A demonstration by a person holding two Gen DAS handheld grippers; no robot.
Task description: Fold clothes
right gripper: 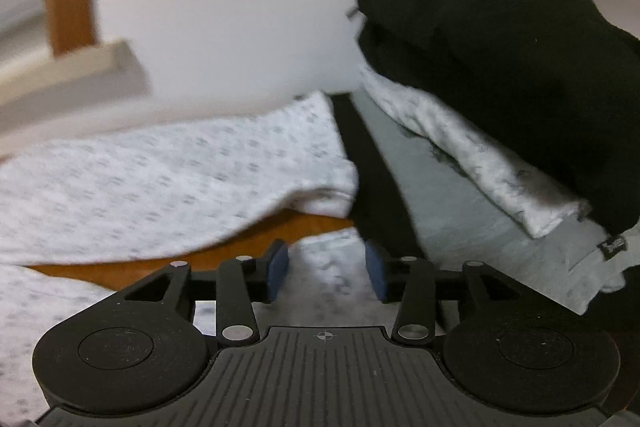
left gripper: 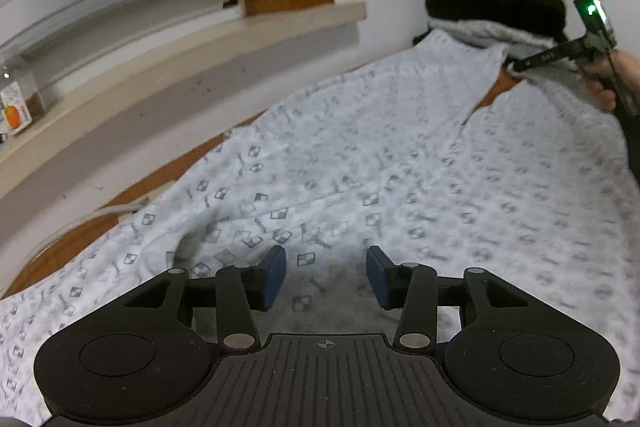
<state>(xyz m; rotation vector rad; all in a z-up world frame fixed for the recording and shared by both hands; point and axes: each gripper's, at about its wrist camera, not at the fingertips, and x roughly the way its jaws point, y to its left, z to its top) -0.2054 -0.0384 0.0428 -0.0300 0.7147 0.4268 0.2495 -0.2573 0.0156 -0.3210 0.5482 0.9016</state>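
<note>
Right under the left gripper [left gripper: 326,277], whose jaws stand apart with nothing between them, lies the white printed cotton garment [left gripper: 360,155], spread flat on the brown wooden tabletop [left gripper: 72,247]. Its far end reaches the right gripper [right gripper: 326,273], also open and empty, near the pile of folded black and grey clothes [right gripper: 500,75]. For a clean fold, I think each gripper should pinch one edge fully and lift both together, so the cloth stays flat.
</note>
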